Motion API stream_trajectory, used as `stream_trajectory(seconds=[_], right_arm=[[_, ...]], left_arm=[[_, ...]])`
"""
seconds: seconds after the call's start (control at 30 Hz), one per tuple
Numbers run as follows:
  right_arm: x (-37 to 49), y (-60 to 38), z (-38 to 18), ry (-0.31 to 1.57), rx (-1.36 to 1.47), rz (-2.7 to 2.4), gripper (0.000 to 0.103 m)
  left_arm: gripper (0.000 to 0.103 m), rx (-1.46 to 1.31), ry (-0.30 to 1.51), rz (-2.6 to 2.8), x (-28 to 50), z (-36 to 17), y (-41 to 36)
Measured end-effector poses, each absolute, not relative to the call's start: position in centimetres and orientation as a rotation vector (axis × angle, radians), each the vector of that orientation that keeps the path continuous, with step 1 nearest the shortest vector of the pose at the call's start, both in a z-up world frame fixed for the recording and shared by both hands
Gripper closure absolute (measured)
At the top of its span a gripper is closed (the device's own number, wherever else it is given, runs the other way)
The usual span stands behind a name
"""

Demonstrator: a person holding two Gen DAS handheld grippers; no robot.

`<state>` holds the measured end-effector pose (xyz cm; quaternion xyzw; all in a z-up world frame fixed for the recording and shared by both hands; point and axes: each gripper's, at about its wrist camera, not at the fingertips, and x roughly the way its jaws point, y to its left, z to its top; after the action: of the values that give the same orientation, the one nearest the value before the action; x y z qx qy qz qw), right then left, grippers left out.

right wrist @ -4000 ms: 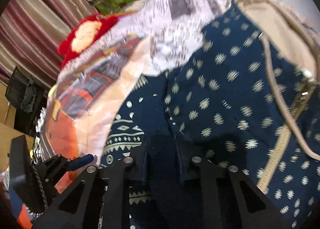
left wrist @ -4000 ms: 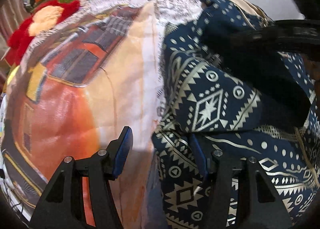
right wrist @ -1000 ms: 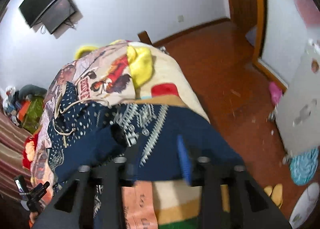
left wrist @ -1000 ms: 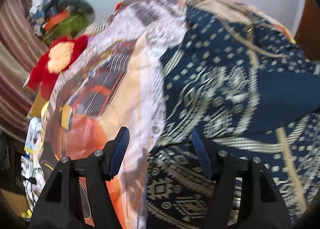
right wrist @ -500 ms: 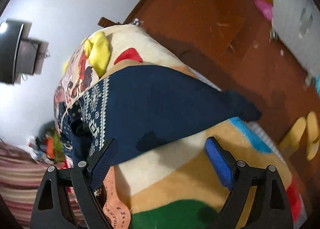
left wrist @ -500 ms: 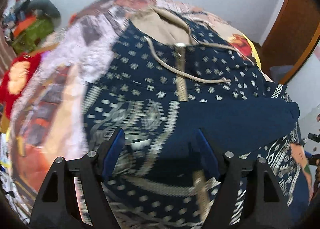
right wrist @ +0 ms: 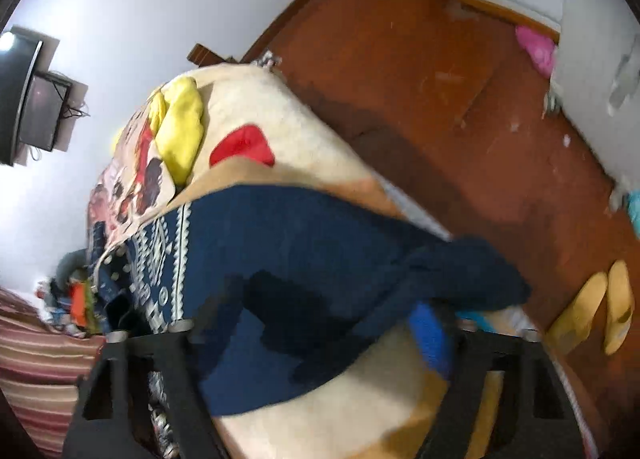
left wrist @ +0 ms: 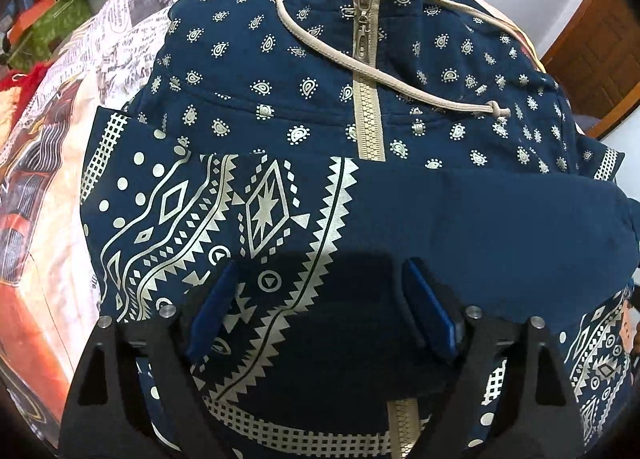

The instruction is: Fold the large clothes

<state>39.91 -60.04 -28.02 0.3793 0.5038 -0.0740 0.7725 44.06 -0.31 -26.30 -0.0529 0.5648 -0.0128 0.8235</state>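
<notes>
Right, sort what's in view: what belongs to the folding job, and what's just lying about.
Belongs to the job:
navy patterned hoodie
its plain navy sleeve, folded across the front
left hand-held gripper, open
right hand-held gripper, open

Just lying about:
yellow slippers
yellow cloth
pink bundle
wall TV

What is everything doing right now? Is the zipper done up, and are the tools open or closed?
Hoodie: lying flat on the bed, front up.
Zipper: closed to the collar.
Sleeve: folded across the chest.
Drawstring: loose, knotted at the end.
Left tool: open, holding nothing.
Right tool: open, holding nothing.
Slippers: side by side on the floor.
</notes>
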Motion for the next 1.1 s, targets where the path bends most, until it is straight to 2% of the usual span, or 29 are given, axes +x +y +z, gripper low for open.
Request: stream_trajectory(seconds=[0.03, 0.07, 0.13, 0.23, 0.53, 0.77, 0.93, 1.1], right_arm=[[40.2, -60.0, -27.9, 1.081, 0.806, -0.164, 0.056], [40.5, -59.9, -27.6, 1.065, 0.791, -0.159, 0.06], [40.8, -59.6, -27.0, 1.027, 0.762, -0.154, 0.076], [41.0, -58.9, -25.0, 0.939, 0.72, -0.115, 0.081], [41.3, -53.6, -16.4, 0.703, 0.642, 0.088, 0.084], [42.1, -45.8, -11.1, 0.637, 0.612, 0.318, 0.084], [42.7, -38.4, -9.7, 0.661, 0.544, 0.459, 0.084], [42.8, -31.2, -12.3, 0.809, 0.454, 0.517, 0.083]], left_arm=[[0.018, -0.113, 1.2, -0.027, 44.1, -26.4, -0.2], [0.018, -0.112, 1.2, -0.027, 44.1, -26.4, -0.2], [0.018, -0.103, 1.198, -0.019, 43.9, -26.4, -0.1], [0.018, -0.075, 1.193, 0.005, 43.5, -25.9, 0.0], [0.018, -0.075, 1.068, -0.015, 40.9, -20.7, 0.9], [0.018, -0.097, 0.987, -0.045, 38.2, -17.1, 2.4], [0.018, -0.093, 0.955, -0.041, 36.4, -15.8, 3.9], [0.018, -0.117, 0.94, -0.033, 34.7, -15.5, 5.9]])
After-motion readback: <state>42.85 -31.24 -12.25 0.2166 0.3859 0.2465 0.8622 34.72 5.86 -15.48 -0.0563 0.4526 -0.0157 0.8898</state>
